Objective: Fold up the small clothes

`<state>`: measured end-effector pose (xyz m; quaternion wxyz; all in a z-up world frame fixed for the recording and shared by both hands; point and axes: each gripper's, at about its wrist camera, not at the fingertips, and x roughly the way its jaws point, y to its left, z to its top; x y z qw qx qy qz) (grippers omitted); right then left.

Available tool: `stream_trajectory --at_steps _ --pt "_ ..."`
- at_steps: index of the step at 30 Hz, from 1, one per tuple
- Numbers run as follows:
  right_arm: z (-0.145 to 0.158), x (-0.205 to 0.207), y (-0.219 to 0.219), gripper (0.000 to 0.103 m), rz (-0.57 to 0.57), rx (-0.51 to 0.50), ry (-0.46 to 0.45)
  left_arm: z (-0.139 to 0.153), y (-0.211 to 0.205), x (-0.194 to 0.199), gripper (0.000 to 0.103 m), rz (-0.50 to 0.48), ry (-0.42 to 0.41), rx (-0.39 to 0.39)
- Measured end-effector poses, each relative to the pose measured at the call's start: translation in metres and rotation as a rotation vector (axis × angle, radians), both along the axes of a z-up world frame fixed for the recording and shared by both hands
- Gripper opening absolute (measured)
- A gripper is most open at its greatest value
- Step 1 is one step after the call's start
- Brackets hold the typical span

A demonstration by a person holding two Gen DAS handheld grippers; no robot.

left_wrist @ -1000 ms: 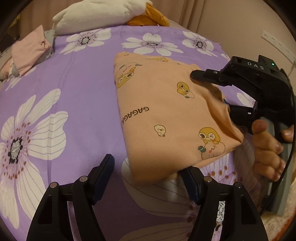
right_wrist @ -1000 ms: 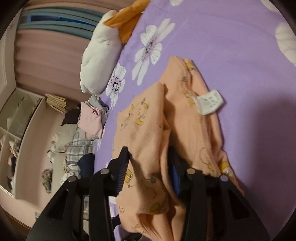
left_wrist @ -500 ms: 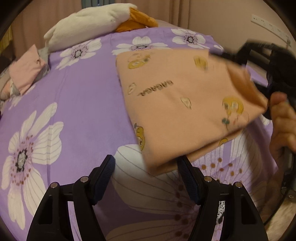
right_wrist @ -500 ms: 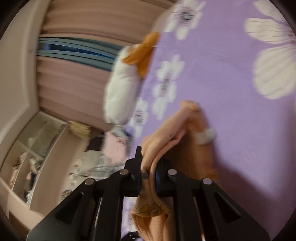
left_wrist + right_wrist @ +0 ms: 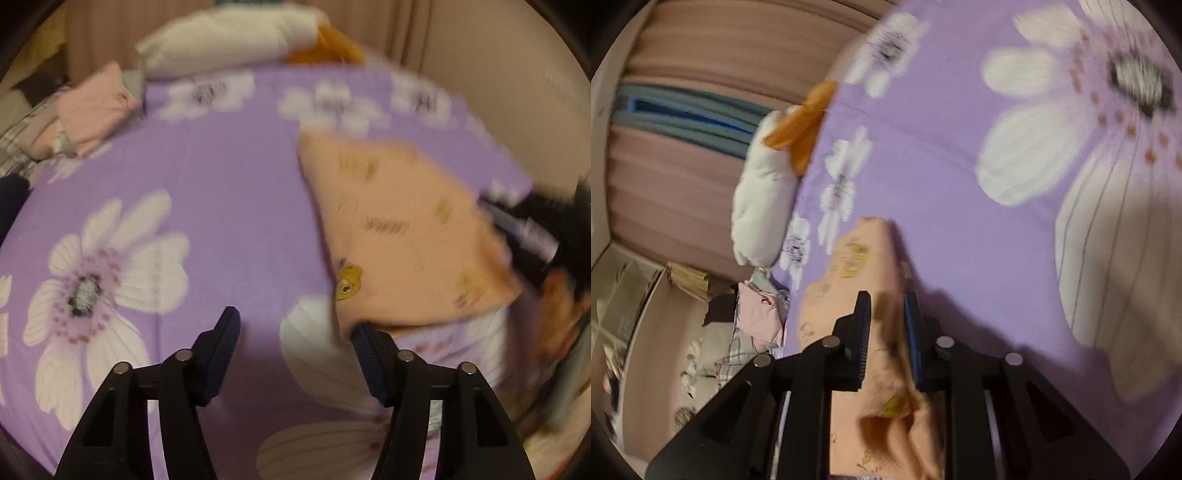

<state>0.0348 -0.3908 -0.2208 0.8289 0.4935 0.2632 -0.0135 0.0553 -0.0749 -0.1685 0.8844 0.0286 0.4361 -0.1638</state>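
Observation:
A folded orange garment (image 5: 402, 236) printed with yellow ducks is held above the purple flowered bedspread (image 5: 207, 192), right of centre in the blurred left wrist view. My left gripper (image 5: 295, 332) is open and empty; its right finger sits just under the garment's near corner. My right gripper (image 5: 886, 317) is shut on the garment (image 5: 864, 266), with cloth bunched between its jaws. It shows blurred at the right edge of the left wrist view (image 5: 532, 225).
A white and orange plush toy (image 5: 236, 37) lies at the head of the bed. A stack of folded pink and grey clothes (image 5: 92, 107) sits at the far left. A wall runs along the right side.
My right gripper has moved the garment to the right and away from my left gripper. Its jaws are slightly wider on the cloth than half a second ago. My left gripper stays open.

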Motion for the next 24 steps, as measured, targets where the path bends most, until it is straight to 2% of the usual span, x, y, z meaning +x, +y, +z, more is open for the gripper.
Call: stream_trajectory --at_steps 2,4,7,9,10,11,12,13,14,16,18,20,21,23,24 --pt "0.021 -0.008 0.014 0.02 0.042 -0.097 -0.044 0.026 0.004 -0.011 0.062 -0.075 -0.07 -0.13" --pt "0.028 -0.01 0.024 0.02 0.098 -0.147 -0.076 0.035 0.003 -0.015 0.062 -0.067 -0.12 -0.172" --pt "0.035 -0.007 0.043 0.02 0.217 -0.2 -0.102 0.026 -0.006 -0.009 0.062 -0.012 -0.11 -0.098" --pt "0.029 0.005 0.054 0.019 0.282 -0.268 -0.021 0.004 -0.015 0.001 0.062 -0.027 -0.097 -0.043" --pt "0.022 0.014 0.061 0.015 0.308 -0.334 0.08 -0.01 -0.02 0.007 0.062 -0.033 -0.065 -0.01" --pt "0.013 0.022 0.065 0.009 0.294 -0.425 0.214 -0.032 -0.026 0.016 0.062 -0.026 0.018 0.046" --pt "0.004 0.024 0.065 0.0 0.28 -0.467 0.286 -0.042 -0.023 0.015 0.062 -0.019 0.065 0.059" --pt "0.0 0.024 0.062 0.0 0.269 -0.473 0.32 -0.046 -0.02 0.013 0.063 -0.007 0.037 0.023" --pt "0.0 0.02 0.054 0.0 0.253 -0.422 0.303 -0.043 -0.019 0.012 0.063 -0.01 0.017 0.012" --pt "0.002 0.014 0.04 0.0 0.197 -0.412 0.326 -0.041 -0.018 0.015 0.063 -0.035 0.035 0.024" --pt "0.005 0.005 0.031 0.0 0.16 -0.431 0.326 -0.042 -0.01 0.02 0.064 -0.018 0.069 -0.03" --pt "0.008 -0.004 0.024 0.011 0.145 -0.416 0.309 -0.036 -0.003 0.023 0.063 0.01 0.106 -0.063" --pt "0.012 -0.008 0.024 0.011 0.126 -0.414 0.311 -0.032 -0.003 0.024 0.064 0.022 0.115 -0.07" --pt "0.016 -0.013 0.021 0.011 0.115 -0.393 0.291 -0.014 -0.002 0.013 0.063 0.007 0.044 -0.105" --pt "0.018 -0.015 0.024 0.011 0.126 -0.383 0.276 -0.006 -0.003 0.005 0.064 -0.016 -0.045 -0.104"
